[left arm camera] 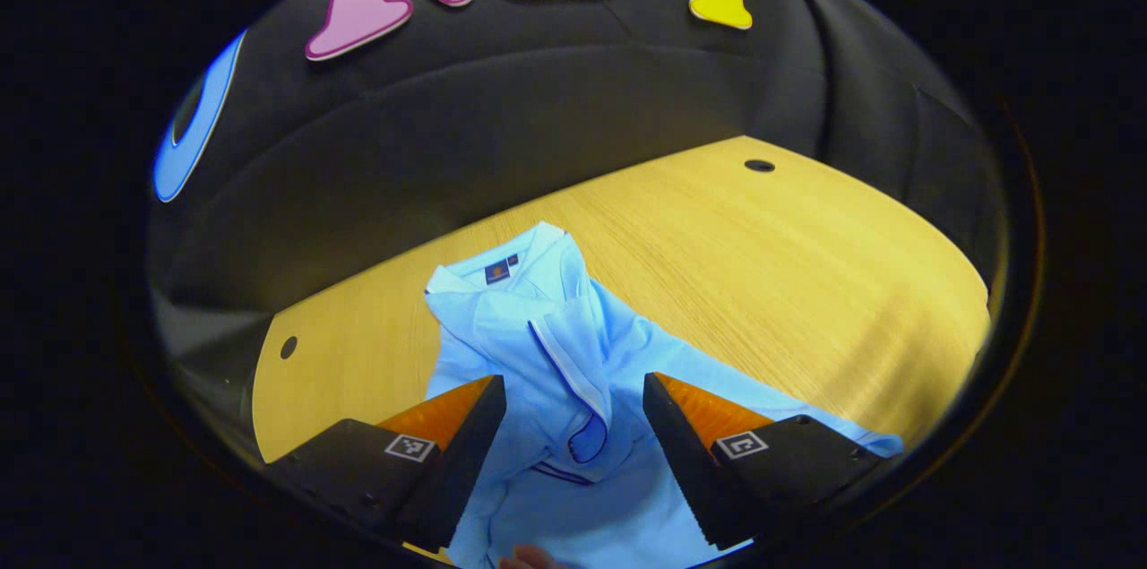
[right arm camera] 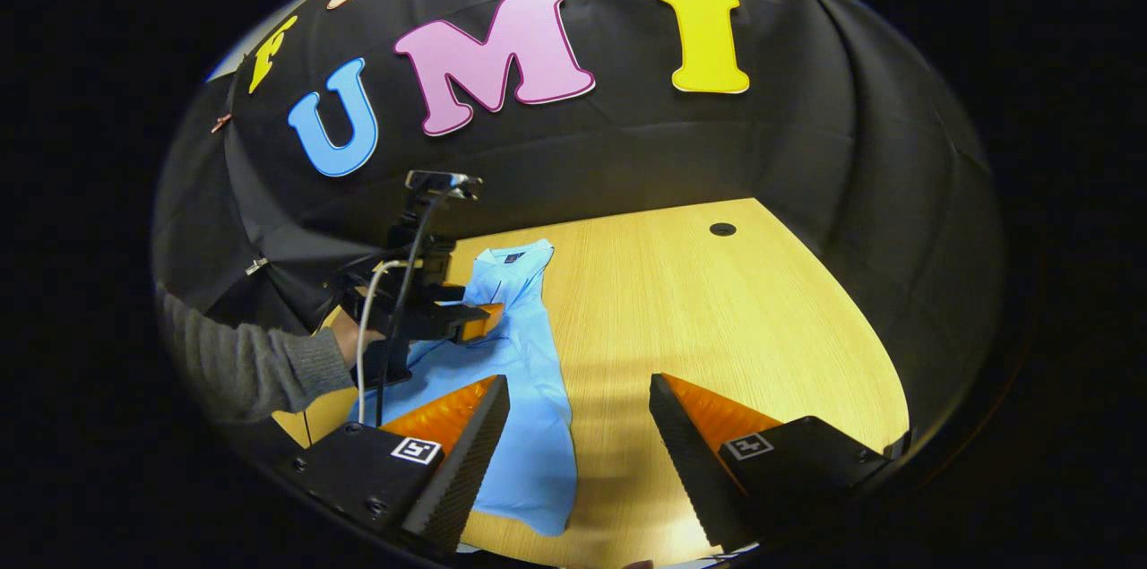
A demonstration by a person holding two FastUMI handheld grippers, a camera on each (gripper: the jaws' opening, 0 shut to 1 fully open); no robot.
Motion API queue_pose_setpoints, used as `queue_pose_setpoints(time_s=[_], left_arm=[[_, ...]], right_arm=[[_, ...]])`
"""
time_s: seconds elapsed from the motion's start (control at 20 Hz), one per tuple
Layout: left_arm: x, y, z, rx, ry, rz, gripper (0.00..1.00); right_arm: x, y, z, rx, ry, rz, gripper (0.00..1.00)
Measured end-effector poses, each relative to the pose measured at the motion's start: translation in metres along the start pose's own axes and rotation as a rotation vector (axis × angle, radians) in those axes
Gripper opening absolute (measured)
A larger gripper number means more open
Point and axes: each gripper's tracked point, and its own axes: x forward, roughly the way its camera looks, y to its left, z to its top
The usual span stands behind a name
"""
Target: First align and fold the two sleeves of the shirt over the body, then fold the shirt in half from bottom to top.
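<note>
A light blue polo shirt (left arm camera: pixel 556 345) lies on the wooden table (left arm camera: pixel 789 264), collar toward the far wall. One sleeve, edged with a dark and white stripe, is folded over the body (left arm camera: pixel 573 372). My left gripper (left arm camera: pixel 573 412) hovers open just above the folded sleeve, with nothing between its fingers. In the right gripper view the shirt (right arm camera: pixel 524 372) looks long and narrow, and the left gripper (right arm camera: pixel 466 318) hangs over its upper part, held by a hand in a grey sleeve (right arm camera: pixel 260 367). My right gripper (right arm camera: pixel 578 417) is open over the shirt's right edge and bare table.
The table (right arm camera: pixel 717 327) has a round cable hole at the far right (right arm camera: pixel 722 229) and another at the left (left arm camera: pixel 288 347). Black cloth walls close in behind and on both sides. Bare wood stretches to the right of the shirt.
</note>
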Motion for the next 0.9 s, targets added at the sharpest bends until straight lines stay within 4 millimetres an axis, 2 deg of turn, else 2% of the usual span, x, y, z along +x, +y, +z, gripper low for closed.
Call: queue_pose_setpoints(time_s=[0.15, 0.3, 0.45, 0.6, 0.7, 0.9], left_arm=[[-0.049, 0.018, 0.01, -0.037, -0.071, 0.007, 0.98], [-0.107, 0.04, -0.005, -0.054, -0.101, 0.03, 0.98], [-0.159, 0.052, -0.041, -0.066, -0.079, 0.043, 0.98], [-0.199, 0.049, -0.08, -0.111, -0.033, 0.034, 0.97], [-0.217, 0.044, -0.107, -0.156, 0.01, 0.041, 0.97], [-0.24, 0.033, -0.155, -0.243, 0.093, 0.046, 0.98]], right_arm=[[-0.005, 0.01, -0.01, -0.008, 0.027, 0.011, 0.98], [-0.01, 0.016, -0.028, -0.032, 0.063, 0.002, 0.98], [-0.014, 0.023, -0.048, -0.059, 0.1, -0.003, 0.98], [-0.019, 0.029, -0.067, -0.086, 0.125, -0.012, 0.98], [-0.024, 0.033, -0.08, -0.093, 0.145, -0.013, 0.98], [-0.03, 0.036, -0.104, -0.121, 0.189, -0.024, 0.98]])
